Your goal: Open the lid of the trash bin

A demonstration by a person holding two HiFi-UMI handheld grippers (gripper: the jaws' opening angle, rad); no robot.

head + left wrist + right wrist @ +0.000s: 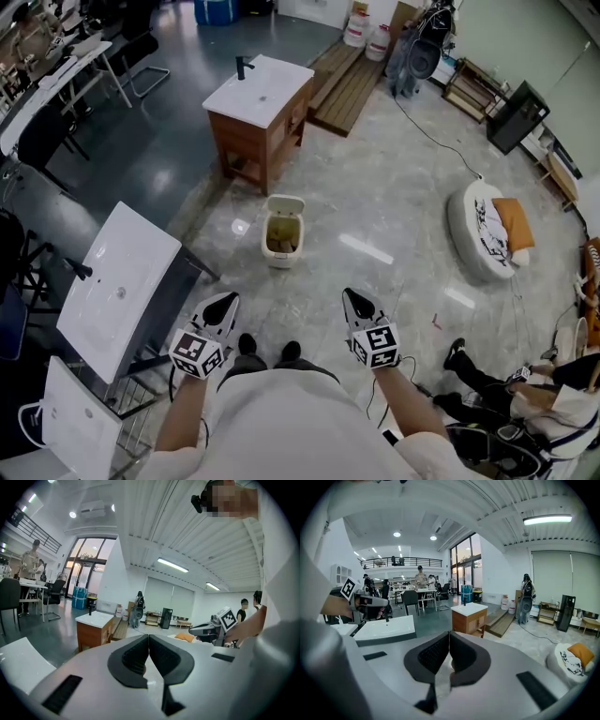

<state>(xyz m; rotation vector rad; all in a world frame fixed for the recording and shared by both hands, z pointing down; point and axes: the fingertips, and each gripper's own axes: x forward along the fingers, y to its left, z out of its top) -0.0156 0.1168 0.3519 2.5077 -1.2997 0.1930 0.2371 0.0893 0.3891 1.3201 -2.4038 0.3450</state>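
Near the middle of the head view, the trash bin (282,234) stood on the grey floor (384,187), just below a wooden cabinet (255,131) with a white top and a black faucet (243,66). Its lid (286,202) stood up at the upper edge of the bin, and the brownish inside was visible. Both grippers were in the lower part of the frame, well apart from the bin and not touching it. The left hand-held gripper (221,305) was at the lower left, with its marker cube (196,353) close to the person's sleeve. In the left gripper view its two dark jaws were pressed together at the tips (148,639), with nothing between them. The right hand-held gripper (356,302) was at the lower right, beside its own marker cube (376,344). In the right gripper view this hand-held gripper (449,637) also had its jaws closed on each other, and it held nothing. At the left side of the head view a white basin (117,281) lay tilted on a dark frame. At the right side a round white cushion (480,230) carried an orange pillow (513,223). In the lower right corner a person (497,384) sat on the floor.
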